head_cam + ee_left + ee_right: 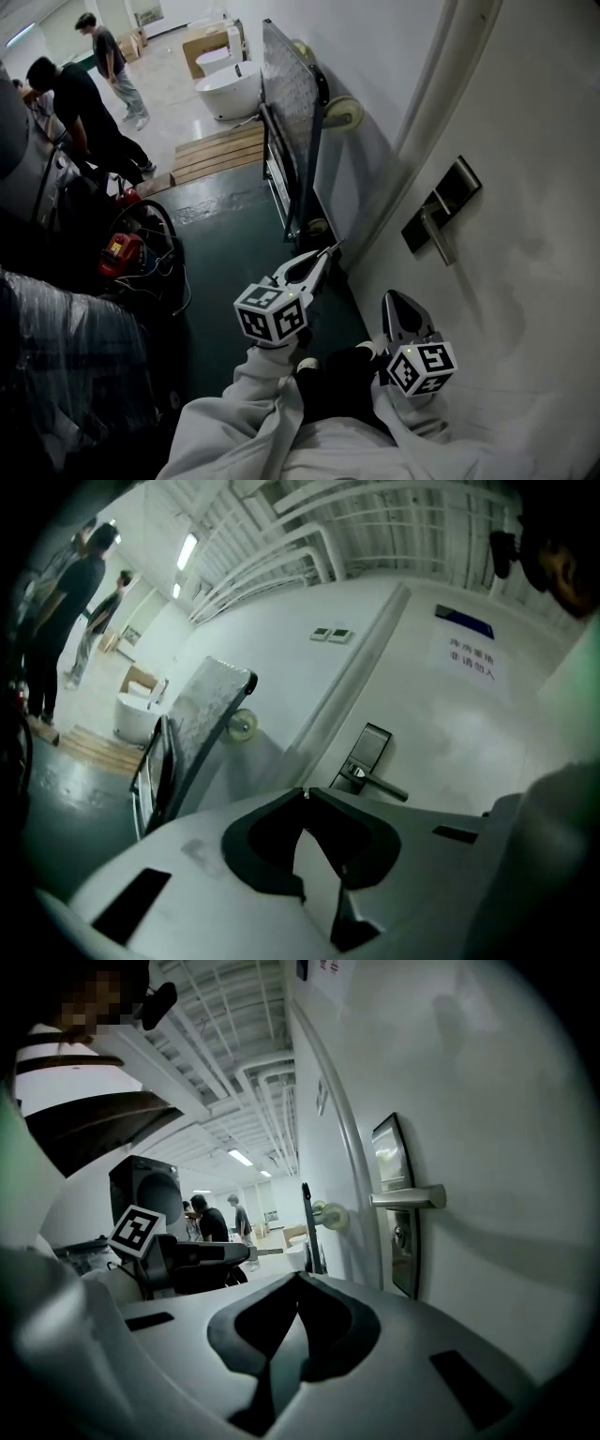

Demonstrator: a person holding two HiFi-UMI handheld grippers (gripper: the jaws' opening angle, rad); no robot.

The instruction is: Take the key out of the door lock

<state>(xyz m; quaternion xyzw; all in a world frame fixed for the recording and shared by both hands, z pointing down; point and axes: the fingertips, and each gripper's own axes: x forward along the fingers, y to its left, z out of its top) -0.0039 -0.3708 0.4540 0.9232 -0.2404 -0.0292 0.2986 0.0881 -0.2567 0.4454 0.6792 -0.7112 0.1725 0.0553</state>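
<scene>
Two grippers in frame, both short of the door (534, 309). Left gripper (328, 251): jaws closed, tips meeting. A thin pale sliver pokes out past the tips in the head view. We read it as the key (336, 245), pinched flat between the pads. It is too small to confirm, and the left gripper view shows only a bright fleck at the tip line. Right gripper (398, 298): jaws closed, nothing between them.

Lock (441, 214) check: the cylinder (400, 1236) sits just below the handle (408, 1199) on the plate. Neither gripper view shows a key bow standing out of it. Judgement: the key is already out of the lock and rides in the left jaws.

Geometry for the next move:
- The key's long axis runs along the left jaw line, level, aimed up-right in the head view toward the door frame.
- The lock lies further up and to the right of the left tips, well apart from them.
- The right gripper is nearer to the door face, below the lock, but carries nothing.

We judge the extraction done, or close to it. What remains is keeping the left pinch firm while the key is carried clear. A thin flat key held only at the tips could pivot or slip if the grip eases.
</scene>
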